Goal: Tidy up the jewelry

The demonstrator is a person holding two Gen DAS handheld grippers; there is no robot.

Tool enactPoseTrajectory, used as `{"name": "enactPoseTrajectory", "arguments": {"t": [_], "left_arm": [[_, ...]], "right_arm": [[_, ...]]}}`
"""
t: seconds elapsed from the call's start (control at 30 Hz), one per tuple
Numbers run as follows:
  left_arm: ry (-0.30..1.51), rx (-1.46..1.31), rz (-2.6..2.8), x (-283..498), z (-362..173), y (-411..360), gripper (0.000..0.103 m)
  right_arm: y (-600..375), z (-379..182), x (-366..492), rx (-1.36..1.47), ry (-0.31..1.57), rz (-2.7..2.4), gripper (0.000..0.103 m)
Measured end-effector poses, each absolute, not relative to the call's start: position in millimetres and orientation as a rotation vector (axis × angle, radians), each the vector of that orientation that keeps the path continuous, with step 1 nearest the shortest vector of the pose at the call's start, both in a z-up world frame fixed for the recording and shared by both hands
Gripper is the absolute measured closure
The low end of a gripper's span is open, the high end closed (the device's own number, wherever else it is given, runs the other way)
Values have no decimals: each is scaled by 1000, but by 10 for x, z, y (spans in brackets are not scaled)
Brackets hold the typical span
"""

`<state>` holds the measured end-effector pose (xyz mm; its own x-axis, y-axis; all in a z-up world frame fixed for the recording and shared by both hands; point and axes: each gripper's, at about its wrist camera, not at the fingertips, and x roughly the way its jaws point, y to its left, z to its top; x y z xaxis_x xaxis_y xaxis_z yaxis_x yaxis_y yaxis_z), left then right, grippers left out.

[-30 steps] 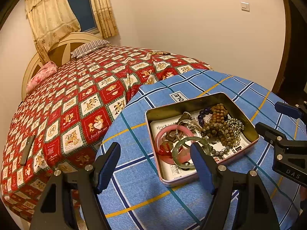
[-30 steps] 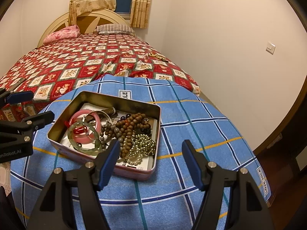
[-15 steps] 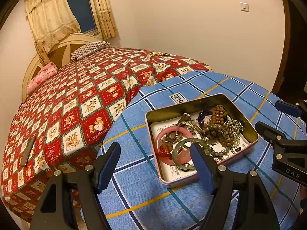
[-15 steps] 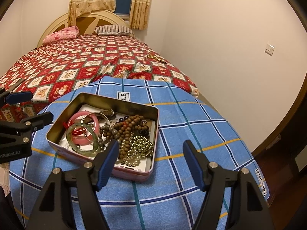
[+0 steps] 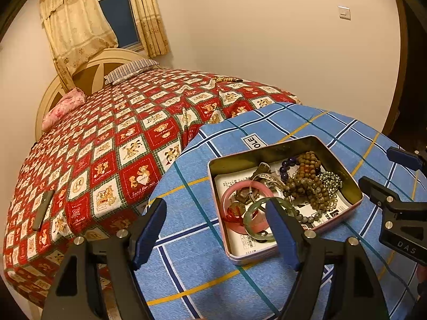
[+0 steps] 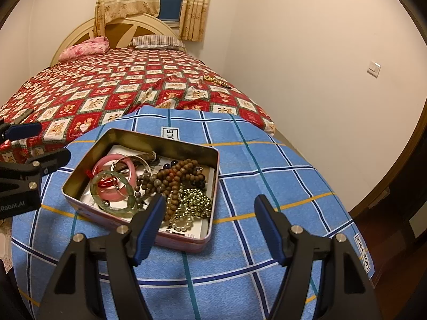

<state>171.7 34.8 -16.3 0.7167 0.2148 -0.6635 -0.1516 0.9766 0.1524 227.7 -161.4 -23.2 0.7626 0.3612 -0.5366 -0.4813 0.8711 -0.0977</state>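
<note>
A shallow metal tin [image 5: 288,146] [image 6: 165,138] sits on a blue checked cloth [image 5: 202,272] [image 6: 253,253]. It holds a pink bangle [image 5: 234,192] [image 6: 112,160], a green jade bangle [image 5: 253,208] [image 6: 112,194], a brown wooden bead string [image 5: 307,181] [image 6: 181,176], a silvery bead bracelet [image 5: 331,181] [image 6: 194,202] and dark purple beads [image 5: 289,164]. My left gripper [image 5: 216,229] is open and empty, just in front of the tin's left corner. My right gripper [image 6: 210,224] is open and empty, near the tin's right front corner.
A bed with a red patchwork quilt [image 5: 106,144] [image 6: 106,90] lies behind the cloth. A gold bead string [image 5: 226,80] [image 6: 216,80] lies far back on it. A dark flat object [image 5: 42,210] lies on the quilt's left. A bare wall stands on the right.
Both views have shifted slightly; the tin sits a little lower and nearer my grippers. Both grippers stay open and nothing in the tin has moved.
</note>
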Motion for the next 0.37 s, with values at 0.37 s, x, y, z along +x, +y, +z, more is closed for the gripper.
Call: {"name": "enactPoseTrajectory", "arguments": {"t": [0.37], "left_arm": [[711, 102, 234, 1656, -168, 350, 16]], "right_arm": [[-1648, -297, 2306, -234, 542, 459, 31]]}}
